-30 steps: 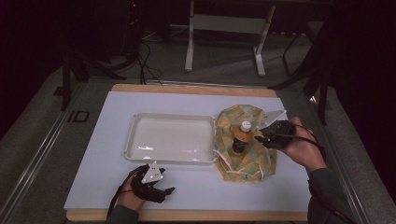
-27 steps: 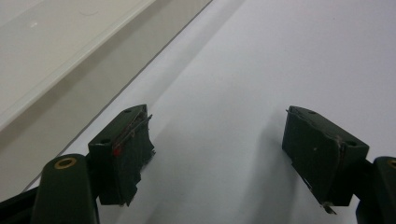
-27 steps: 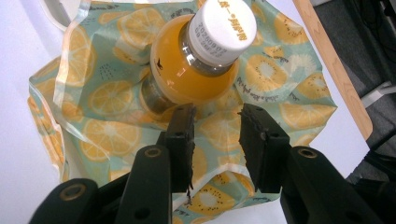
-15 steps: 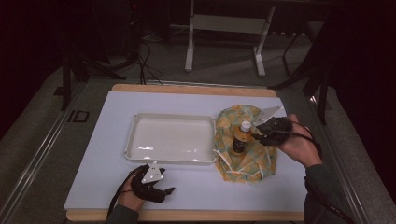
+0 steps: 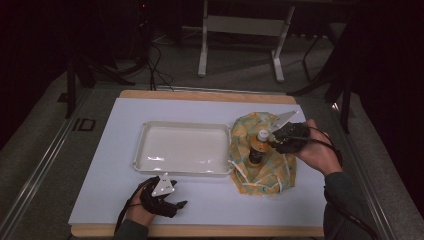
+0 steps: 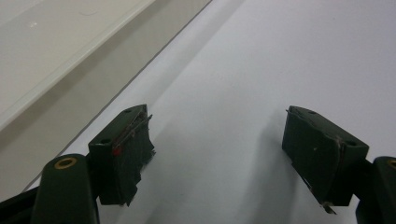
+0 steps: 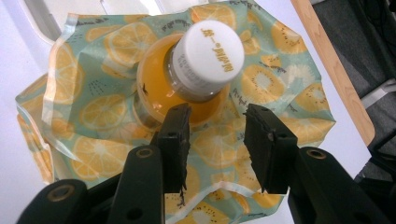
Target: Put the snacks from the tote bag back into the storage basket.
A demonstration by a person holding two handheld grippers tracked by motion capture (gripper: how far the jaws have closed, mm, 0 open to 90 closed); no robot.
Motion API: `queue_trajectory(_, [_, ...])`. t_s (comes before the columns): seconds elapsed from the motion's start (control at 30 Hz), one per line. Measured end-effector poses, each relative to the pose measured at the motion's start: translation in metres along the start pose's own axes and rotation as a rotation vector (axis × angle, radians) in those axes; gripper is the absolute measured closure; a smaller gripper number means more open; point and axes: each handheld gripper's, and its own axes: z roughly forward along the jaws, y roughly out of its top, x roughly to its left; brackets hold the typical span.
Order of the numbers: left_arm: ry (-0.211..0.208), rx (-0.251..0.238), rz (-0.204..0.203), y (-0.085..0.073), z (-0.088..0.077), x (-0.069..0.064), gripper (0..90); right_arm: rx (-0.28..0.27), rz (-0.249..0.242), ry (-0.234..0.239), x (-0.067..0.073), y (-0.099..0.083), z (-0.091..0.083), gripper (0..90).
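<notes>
1. Step in hand: I judge this to be the release of the bottle [image 5: 258, 148] after standing it on the fruit-print bag [image 5: 265, 172]. The bottle stands upright on the bag, at 3 o'clock of the white tray [image 5: 181, 149], right of the tabletop [image 5: 110, 150] centre.
2. Right claw [image 7: 217, 140]: the jaws stand apart and have just been opening. In the right gripper view nothing sits between the pads; the white cap [image 7: 210, 55] lies just beyond the tips, at 12 o'clock. In the high view the right claw [image 5: 274, 140] hovers at 3 o'clock of the cap, very near it.
3. Left claw [image 6: 219, 158]: the jaws stand wide apart over bare tabletop, holding nothing. In the high view the left claw [image 5: 172, 205] rests at 6 o'clock of the tray, well apart from the bottle.
4. Change from the earlier frames: the right claw sat against the bottle's neck; now it is drawn slightly toward 3 o'clock. Bottle, bag, tray and left claw keep their places.
5. Next move, as I judge it: withdraw the right claw clear of the cap without tipping the bottle, then gather the bag's edges up around the bottle. The bag is limp, so each claw must pinch a rim fold.
</notes>
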Motion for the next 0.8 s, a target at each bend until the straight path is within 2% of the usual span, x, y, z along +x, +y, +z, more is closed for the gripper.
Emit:
queue_trajectory(0.3, [0.001, 0.0, 0.002, 0.0, 0.0, 0.0, 23.7, -0.005, 0.003, 0.014, -0.002, 0.005, 0.0, 59.6])
queue_trajectory(0.8, [0.0, 0.0, 0.001, 0.0, 0.0, 0.0, 23.7, 0.023, -0.036, 0.019, -0.001, 0.017, 0.003, 56.6])
